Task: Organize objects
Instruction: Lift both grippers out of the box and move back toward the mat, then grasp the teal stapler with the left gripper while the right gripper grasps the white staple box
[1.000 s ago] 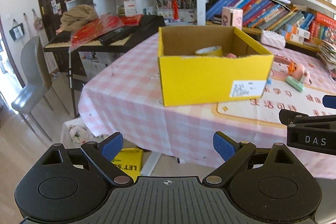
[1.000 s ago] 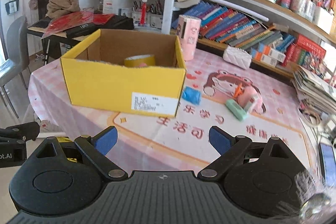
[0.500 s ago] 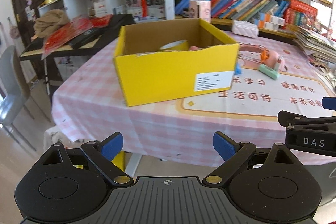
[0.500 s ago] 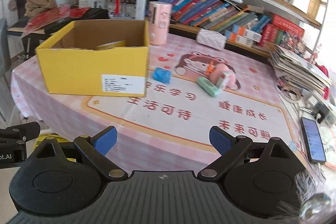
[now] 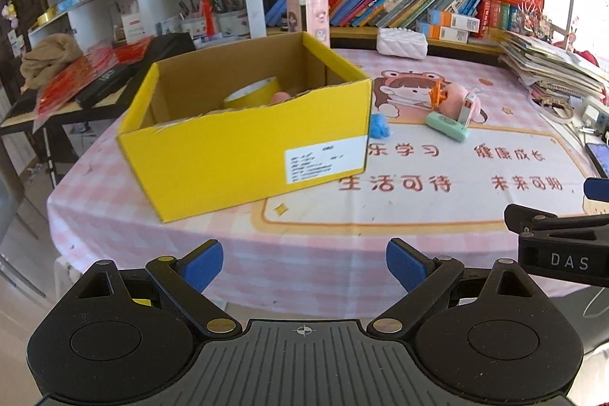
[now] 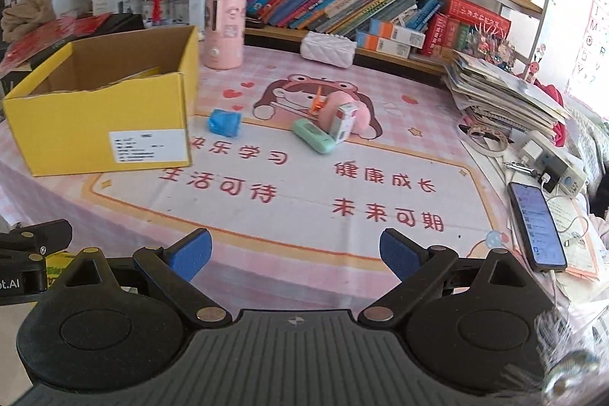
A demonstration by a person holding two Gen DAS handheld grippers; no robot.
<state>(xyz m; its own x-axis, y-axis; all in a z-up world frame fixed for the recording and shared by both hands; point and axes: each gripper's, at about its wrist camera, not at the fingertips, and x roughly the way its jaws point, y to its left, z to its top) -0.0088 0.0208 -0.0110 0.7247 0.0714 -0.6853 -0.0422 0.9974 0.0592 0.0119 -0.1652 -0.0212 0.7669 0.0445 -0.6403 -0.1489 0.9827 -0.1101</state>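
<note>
Where the pink checked tablecloth met the printed mat, a yellow cardboard box stood open-topped on the table's left portion, its white label facing the cameras. Inside it lay a roll of yellow tape and a pink item, the latter mostly hidden by the front wall. Just beside the box's right corner sat a small blue object, close to the wall; whether it touched could not be told. Further right on the mat, a mint-green case lay flat, touching or nearly touching a small upright carton which stood against a pink plush item. An orange clip-like piece was just left of the plush. Behind the box stood a pink cylindrical container, upright, and a white quilted pouch lay near the shelf edge.

The left gripper hung off the near edge of the table, its blue-padded fingers spread wide and holding nothing. The right gripper was over the near edge of the mat, likewise spread wide and empty. Both were well apart from the box and the loose objects.

At the right of the table a smartphone lay screen-up with a cable attached, beside a stack of papers and magazines. Bookshelves filled the background.
</note>
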